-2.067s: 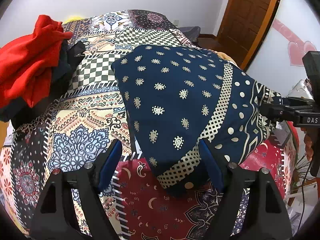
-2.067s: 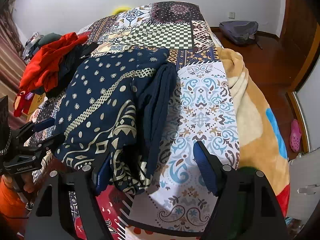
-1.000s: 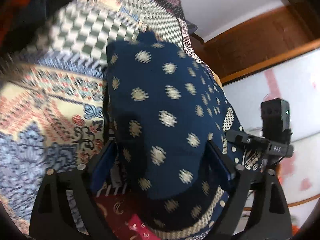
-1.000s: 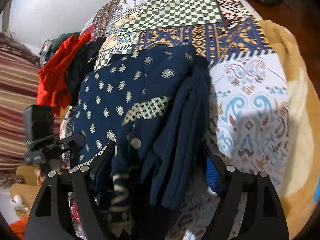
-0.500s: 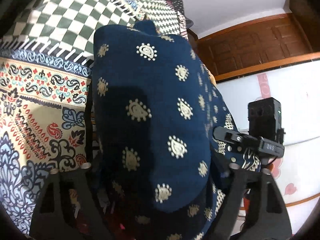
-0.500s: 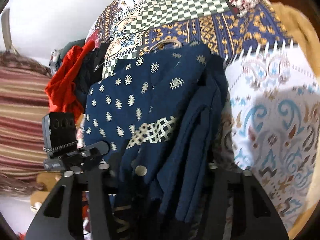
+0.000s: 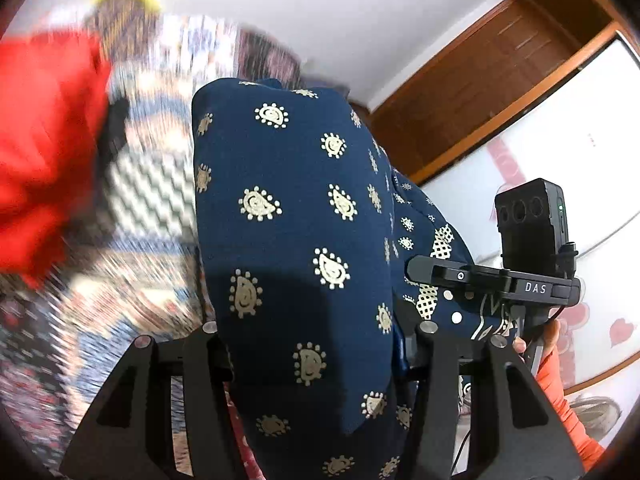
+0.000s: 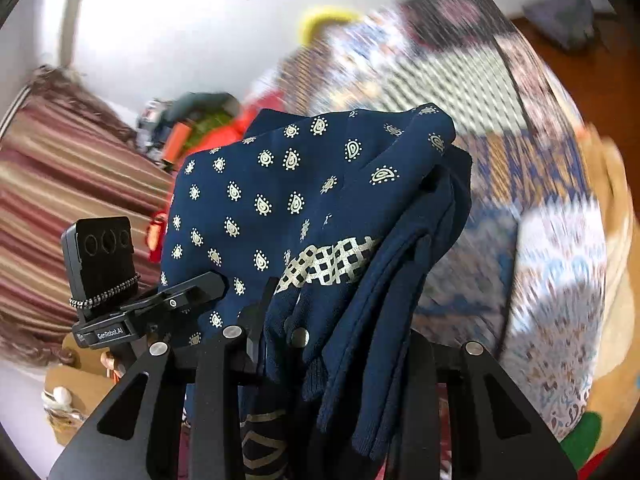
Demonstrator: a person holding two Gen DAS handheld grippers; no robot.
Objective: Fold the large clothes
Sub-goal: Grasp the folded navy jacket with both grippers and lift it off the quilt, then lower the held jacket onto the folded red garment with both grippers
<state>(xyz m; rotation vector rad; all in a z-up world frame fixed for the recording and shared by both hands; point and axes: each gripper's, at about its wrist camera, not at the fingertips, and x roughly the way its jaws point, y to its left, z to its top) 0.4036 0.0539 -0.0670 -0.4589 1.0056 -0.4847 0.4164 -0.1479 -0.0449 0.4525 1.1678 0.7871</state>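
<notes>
While both grippers, left (image 7: 316,344) and right (image 8: 276,340), clench the navy paisley-print cloth garment (image 7: 304,216) above the patchwork bedspread (image 8: 460,80), its loose dangling folds could slip free and bunch.

Support: a bed under a patchwork bedspread (image 8: 472,80), blurred, filling the upper right of the right wrist view.
On it, left: red clothes (image 7: 44,136) heaped.
On it, right edge: tan blanket (image 8: 616,216).
On it, centre: navy patterned garment (image 8: 304,184), draped.
</notes>
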